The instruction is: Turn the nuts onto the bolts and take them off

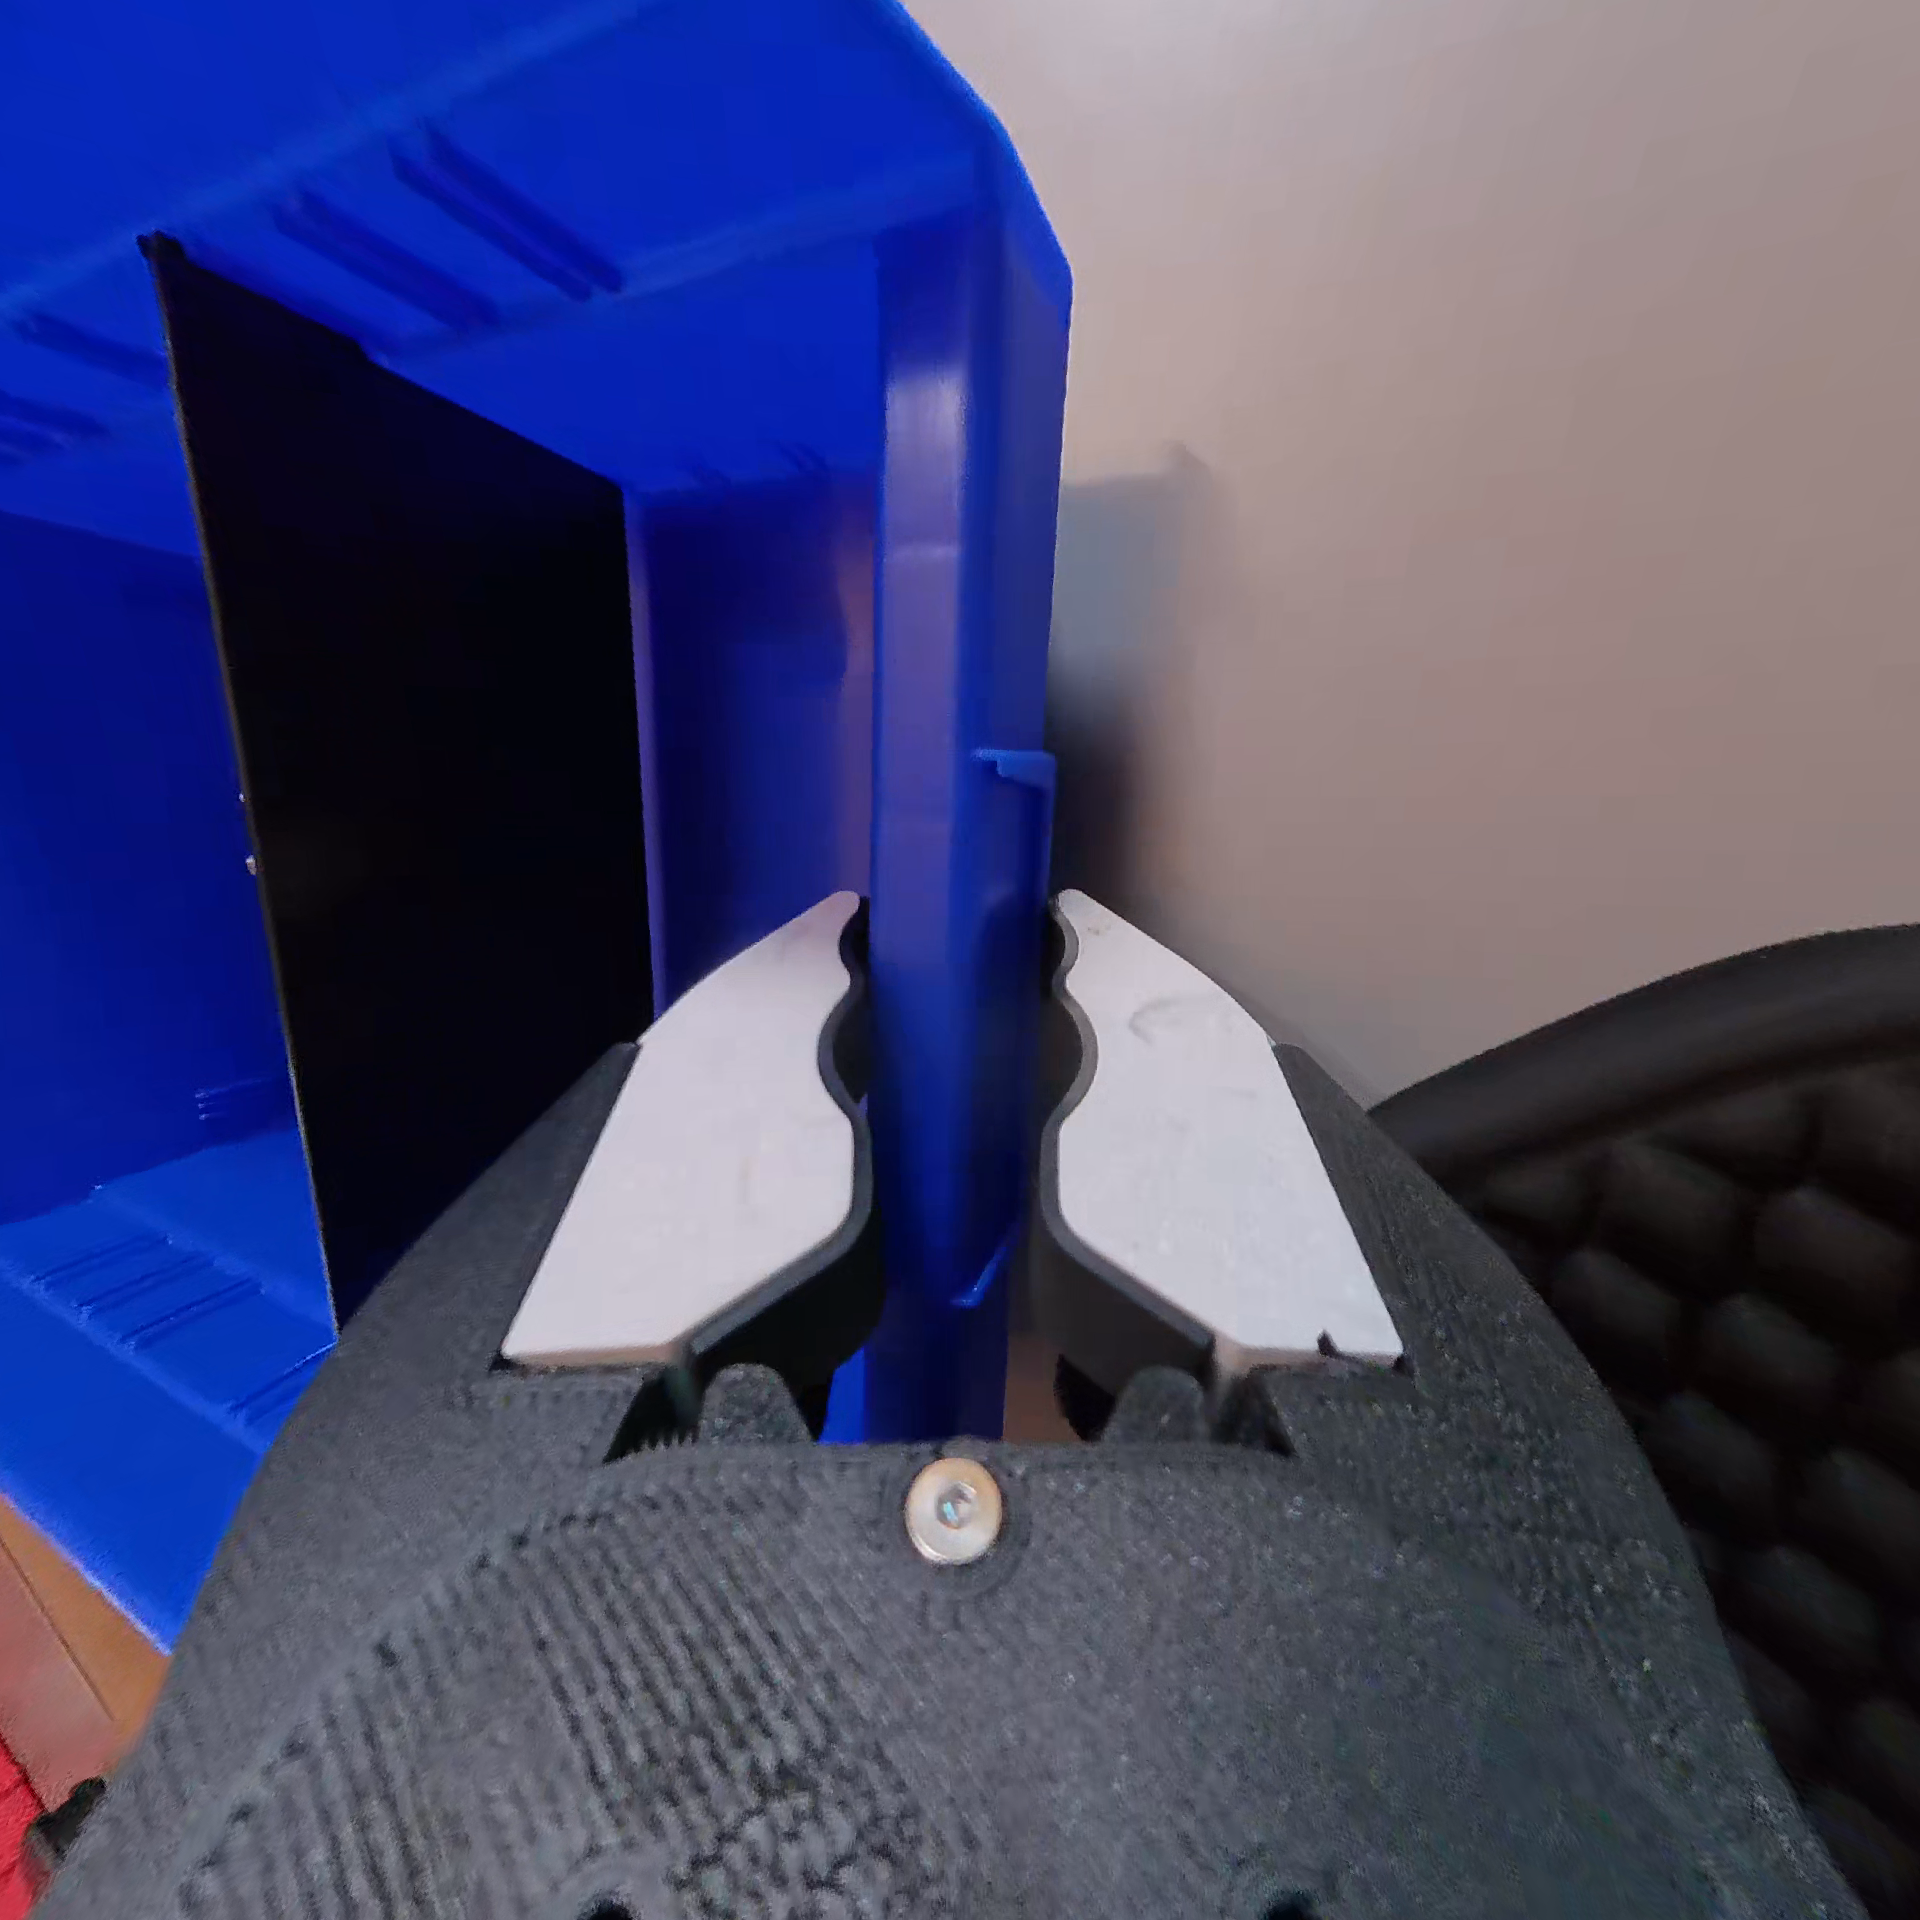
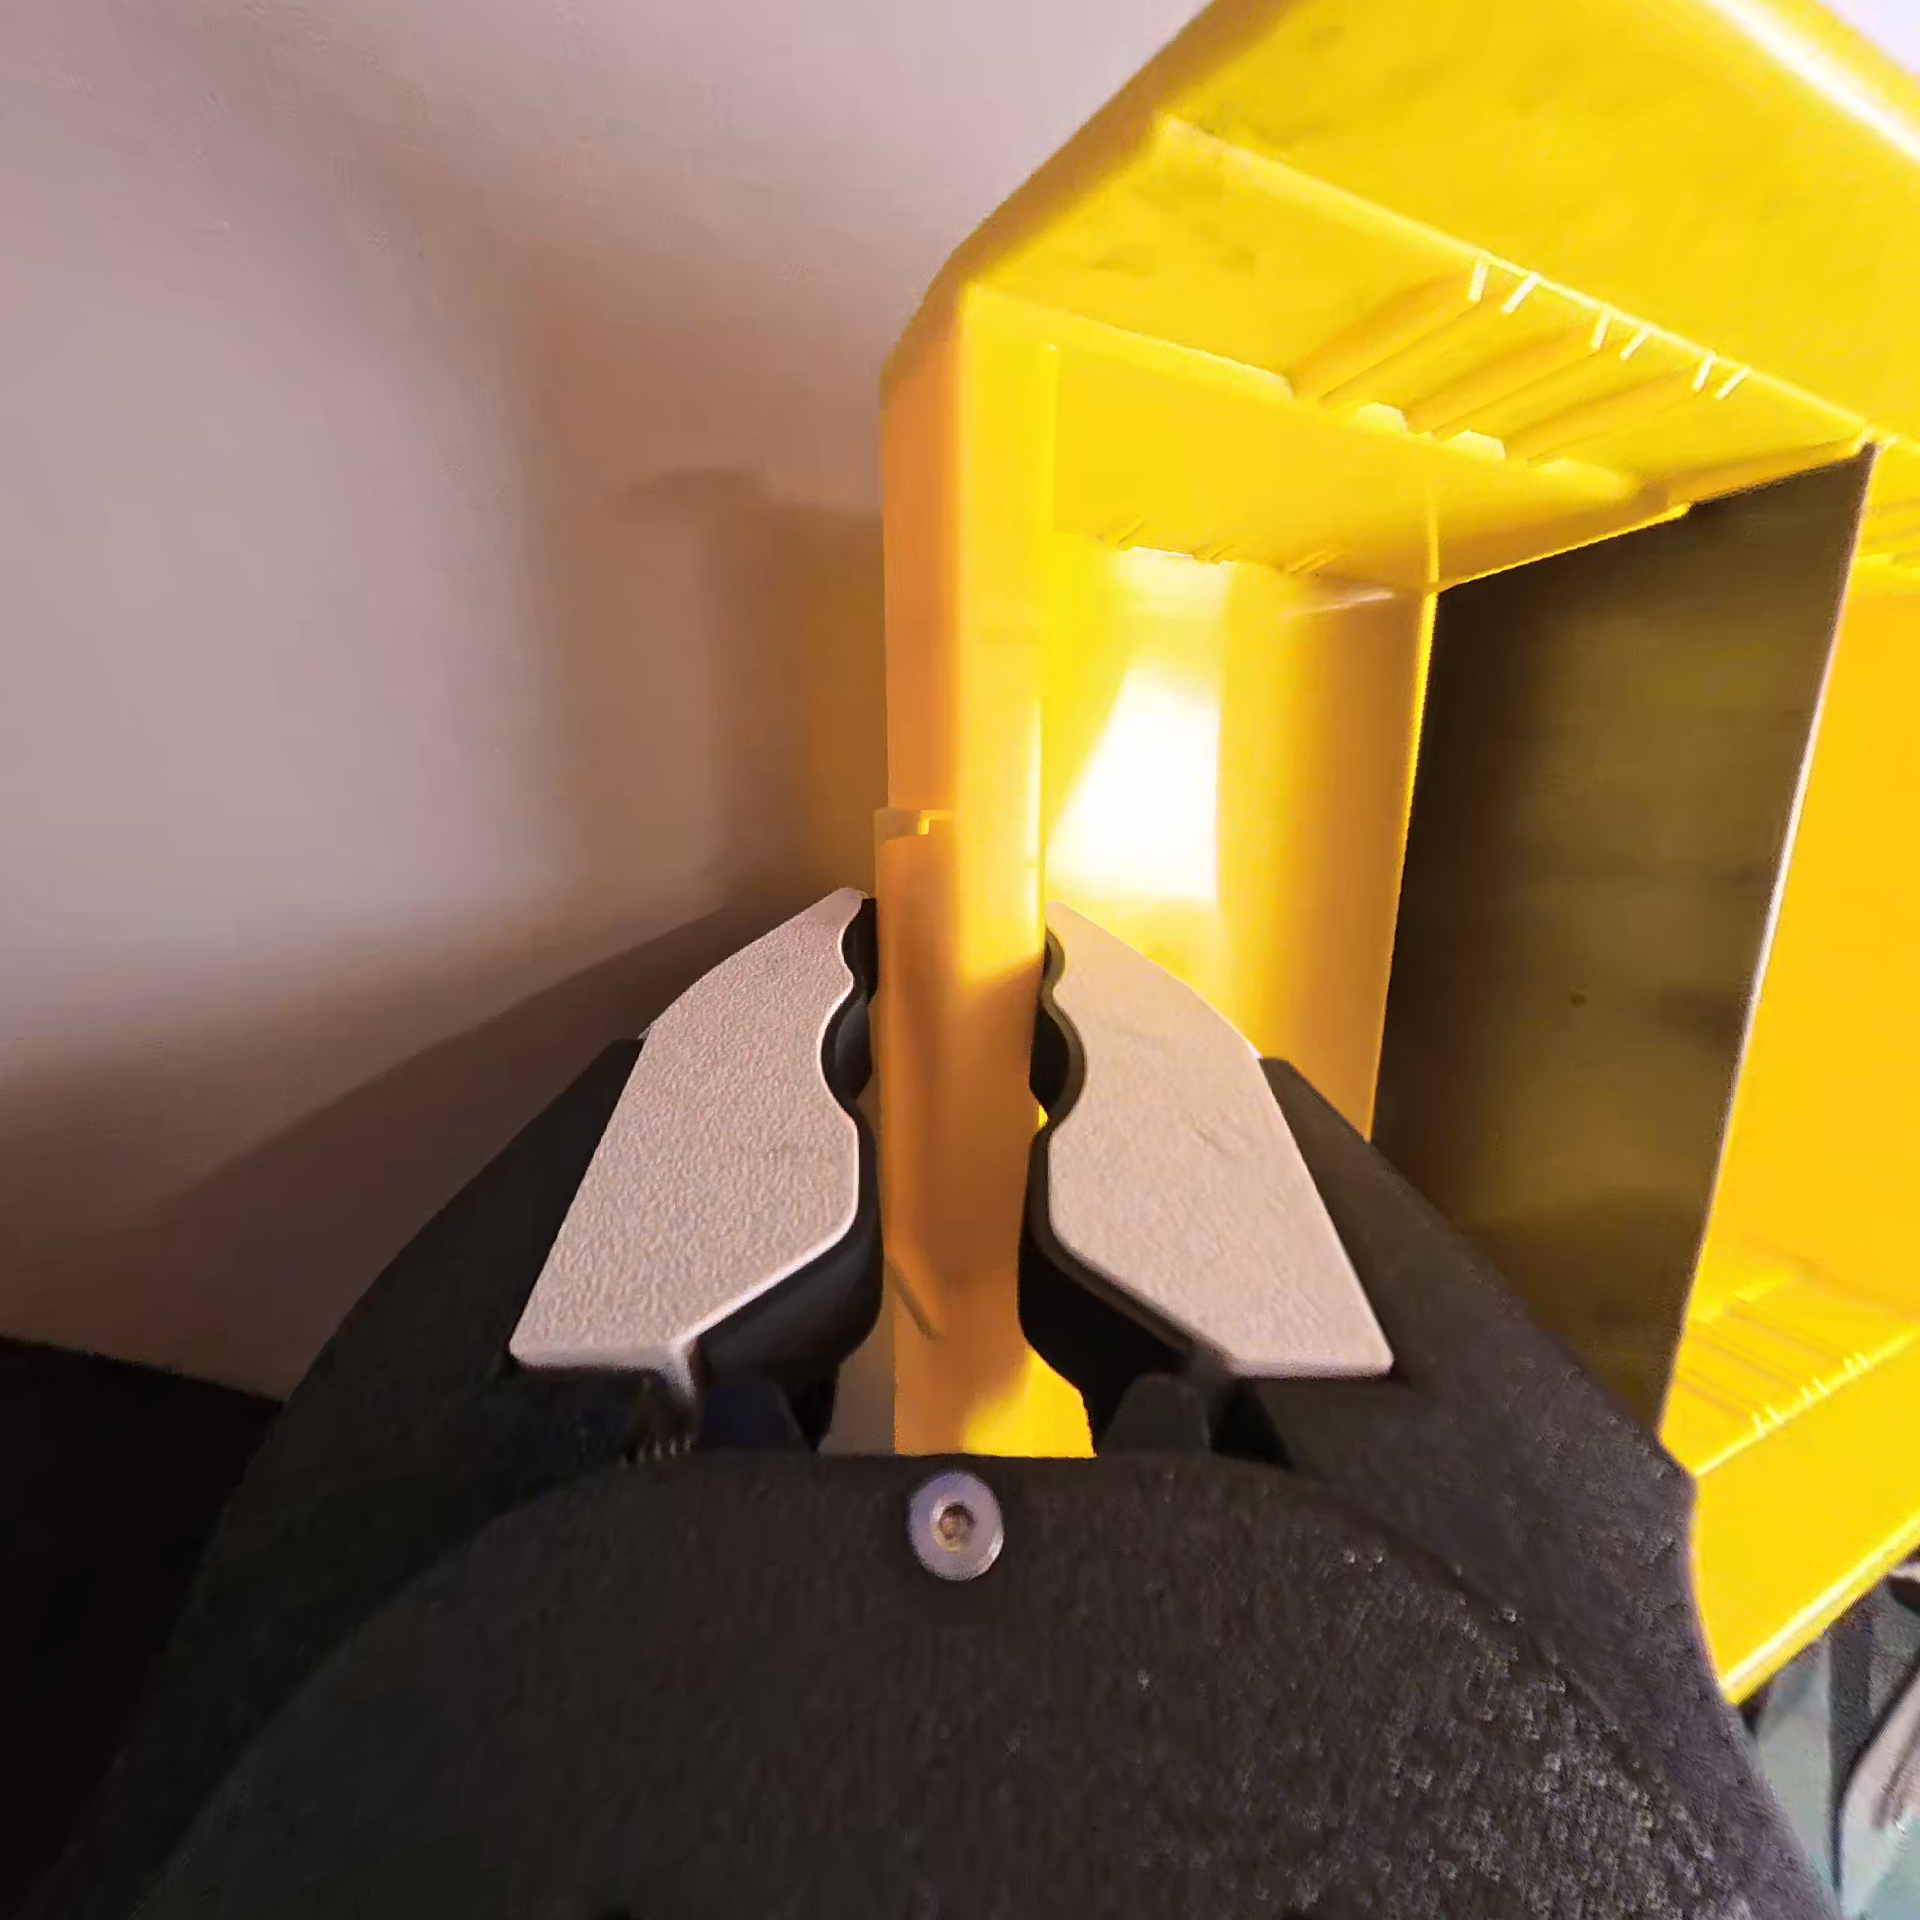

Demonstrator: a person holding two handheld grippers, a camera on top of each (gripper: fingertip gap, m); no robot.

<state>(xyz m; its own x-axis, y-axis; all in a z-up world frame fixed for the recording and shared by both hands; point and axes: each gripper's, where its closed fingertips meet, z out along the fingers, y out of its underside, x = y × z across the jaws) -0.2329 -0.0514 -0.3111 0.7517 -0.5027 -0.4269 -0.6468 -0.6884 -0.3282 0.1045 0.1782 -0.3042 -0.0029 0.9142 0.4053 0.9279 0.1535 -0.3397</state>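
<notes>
In the left wrist view my left gripper is shut on the side wall of a blue plastic bin, which is held tipped with its open side facing me. A dark divider panel stands inside it. In the right wrist view my right gripper is shut on the side wall of a yellow plastic bin, tipped the same way. A dull grey divider panel stands inside it. No nuts or bolts show in either view.
A pale wall is close behind both bins. A black quilted mesh cushion lies at the lower right of the left wrist view. A strip of wooden surface and something red show at its lower left. The gap from one gripper's tips to the other's is roughly 40 cm.
</notes>
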